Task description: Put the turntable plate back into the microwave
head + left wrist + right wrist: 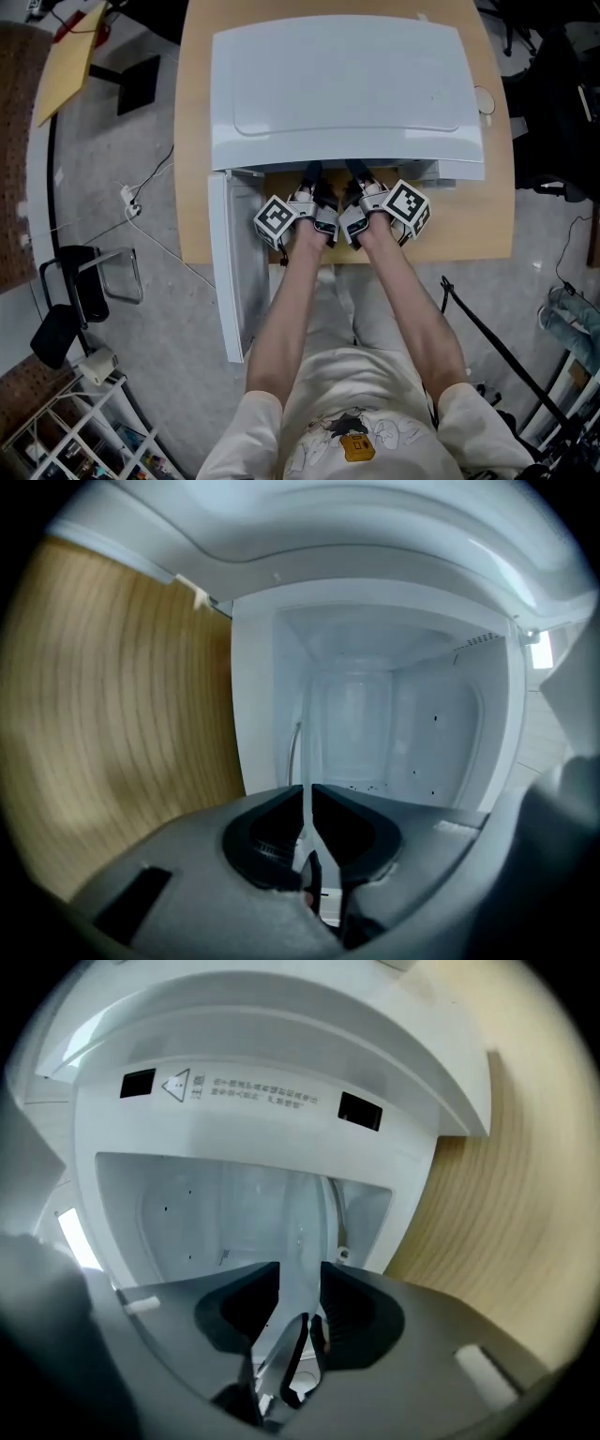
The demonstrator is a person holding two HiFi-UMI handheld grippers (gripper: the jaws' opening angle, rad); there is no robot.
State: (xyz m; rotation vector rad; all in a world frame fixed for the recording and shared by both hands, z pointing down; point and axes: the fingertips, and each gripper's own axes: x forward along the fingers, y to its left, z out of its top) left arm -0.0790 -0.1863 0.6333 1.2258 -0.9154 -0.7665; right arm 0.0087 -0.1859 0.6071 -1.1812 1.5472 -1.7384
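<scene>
Microwave [347,84]: turntable plate [305,1222] pinched in left tool [307,799], loose in right tool [300,1277].

A warning triangle [175,1085] beside small unreadable print stands above the opening of the microwave [234,1147].

This looks like a lab or workshop room rather than a kitchen. The white microwave [347,84] sits alone on a plain wooden table [487,225] over a grey speckled floor [141,309]. Left of the microwave a power strip [128,199] and loose cables [155,246] lie on that floor, with brown pegboard [14,141] beyond. A wire rack [66,441] stands below-left, and a black stand [487,337] below-right.
</scene>
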